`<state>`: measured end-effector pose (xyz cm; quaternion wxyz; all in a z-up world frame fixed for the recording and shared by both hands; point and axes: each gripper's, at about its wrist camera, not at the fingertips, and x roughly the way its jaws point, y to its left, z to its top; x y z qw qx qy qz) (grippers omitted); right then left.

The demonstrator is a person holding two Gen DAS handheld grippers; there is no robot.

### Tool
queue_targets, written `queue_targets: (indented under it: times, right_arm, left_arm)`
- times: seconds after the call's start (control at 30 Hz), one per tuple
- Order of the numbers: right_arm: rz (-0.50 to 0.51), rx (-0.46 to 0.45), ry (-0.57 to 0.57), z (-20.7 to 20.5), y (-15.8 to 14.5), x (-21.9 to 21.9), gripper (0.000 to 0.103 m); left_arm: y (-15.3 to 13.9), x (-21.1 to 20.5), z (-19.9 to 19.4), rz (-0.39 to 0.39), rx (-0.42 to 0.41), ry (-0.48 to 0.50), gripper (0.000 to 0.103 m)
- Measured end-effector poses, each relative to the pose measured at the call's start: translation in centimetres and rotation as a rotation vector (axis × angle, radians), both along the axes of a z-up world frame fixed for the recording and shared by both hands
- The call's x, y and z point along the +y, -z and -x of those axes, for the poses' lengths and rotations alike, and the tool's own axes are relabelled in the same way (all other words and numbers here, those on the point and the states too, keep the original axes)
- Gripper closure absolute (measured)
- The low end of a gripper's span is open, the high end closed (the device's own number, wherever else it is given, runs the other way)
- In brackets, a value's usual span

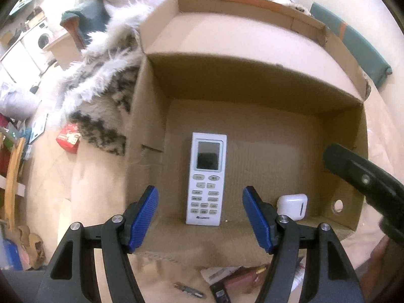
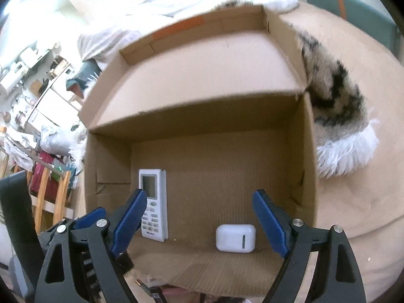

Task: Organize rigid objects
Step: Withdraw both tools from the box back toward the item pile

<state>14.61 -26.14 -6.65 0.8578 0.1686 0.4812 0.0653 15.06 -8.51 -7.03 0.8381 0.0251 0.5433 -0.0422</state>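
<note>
An open cardboard box (image 1: pixel 252 83) (image 2: pixel 202 116) stands in front of both grippers. On its floor lie a white remote control (image 1: pixel 206 179) (image 2: pixel 153 204) and a small white earbud case (image 1: pixel 293 205) (image 2: pixel 235 237). My left gripper (image 1: pixel 200 217) is open and empty, held over the box's near edge just in front of the remote. My right gripper (image 2: pixel 199 222) is open and empty above the near edge, with the earbud case between its fingers' line of sight. The right gripper's black body (image 1: pixel 363 181) shows at the right of the left wrist view.
A furry white and black patterned blanket (image 1: pixel 101 80) (image 2: pixel 335 116) lies beside the box. A small red packet (image 1: pixel 67 139) lies left of the box. Loose items, a dark packet (image 1: pixel 242 280) and a thin metal piece (image 1: pixel 188 289), lie below the near flap. A wooden rack (image 2: pixel 50 197) stands far left.
</note>
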Motion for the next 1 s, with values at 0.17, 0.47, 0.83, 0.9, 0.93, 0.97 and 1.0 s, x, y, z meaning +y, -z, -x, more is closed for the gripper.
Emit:
queue_targets:
  times: [0.17,0.47,0.83,0.9,0.93,0.97,1.0]
  right_arm:
    - [-0.017,-0.013,0.022,1.8,-0.9,-0.7,0.012]
    - [-0.015,-0.049,0.034,4.8,-2.6,-1.5,0.012]
    - [-0.005,-0.015,0.012,8.4,-1.7,-0.9,0.012]
    - [-0.006,0.001,0.009,8.8,-1.3,-0.9,0.012]
    - [-0.008,0.010,0.008,9.1,-1.0,-0.9,0.012]
    - [-0.010,0.022,0.006,9.3,-0.8,-1.0,0.012]
    - [-0.012,0.035,0.004,9.6,-0.5,-1.1,0.012]
  left_arm:
    - [-1.5,1.4,1.0,0.000,-0.033,-0.042,0.037]
    - [-3.2,2.8,4.6,0.005,-0.053,-0.074,0.037]
    - [-2.2,5.5,7.3,0.052,-0.022,-0.139,0.037]
    - [-1.5,5.9,7.7,0.054,-0.008,-0.145,0.037]
    - [-1.3,6.1,7.9,0.052,-0.003,-0.147,0.037]
    - [-0.9,6.3,8.1,0.050,0.003,-0.150,0.037]
    - [-0.7,6.4,8.2,0.050,0.006,-0.152,0.037]
